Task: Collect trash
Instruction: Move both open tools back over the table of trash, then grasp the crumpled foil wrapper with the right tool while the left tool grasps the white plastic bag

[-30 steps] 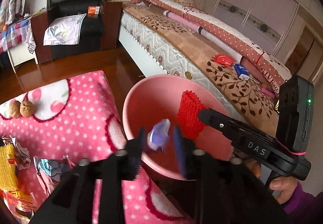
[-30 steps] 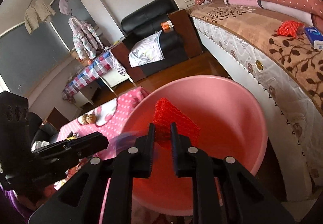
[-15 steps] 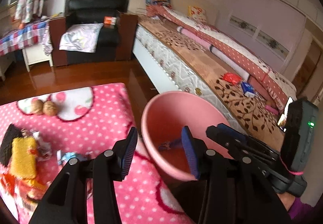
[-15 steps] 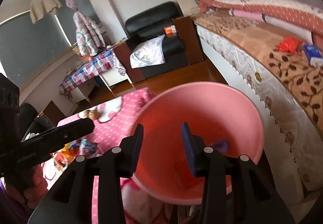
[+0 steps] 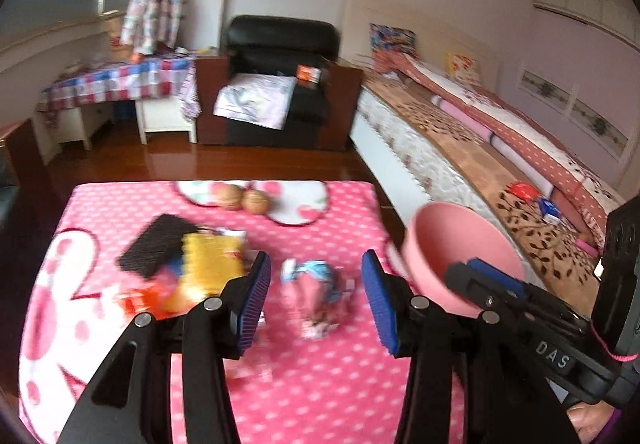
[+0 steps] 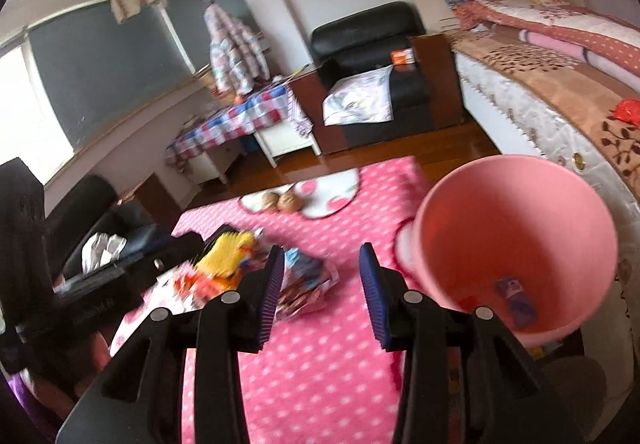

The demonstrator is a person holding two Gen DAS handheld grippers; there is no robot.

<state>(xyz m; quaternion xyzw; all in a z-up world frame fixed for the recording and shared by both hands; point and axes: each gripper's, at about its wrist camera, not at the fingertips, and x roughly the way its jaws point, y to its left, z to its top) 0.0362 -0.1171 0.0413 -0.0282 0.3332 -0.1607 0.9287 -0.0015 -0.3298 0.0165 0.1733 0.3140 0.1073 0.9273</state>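
A bedroom with pale walls and a glossy dark wood floor (image 5: 192,159). A black leather armchair (image 5: 280,55) stands against the far wall beside a long bed (image 5: 460,147). A checked cloth (image 6: 244,115) covers a side table below dark windows (image 6: 100,63).

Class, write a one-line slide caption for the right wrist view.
Open right gripper hovers over a crumpled wrapper on the pink dotted blanket, beside the pink bin.

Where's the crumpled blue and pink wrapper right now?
The crumpled wrapper lies on the pink polka-dot cloth, centred ahead of the open left claw. The yellow mesh piece is to its left and the pink bucket to its right.
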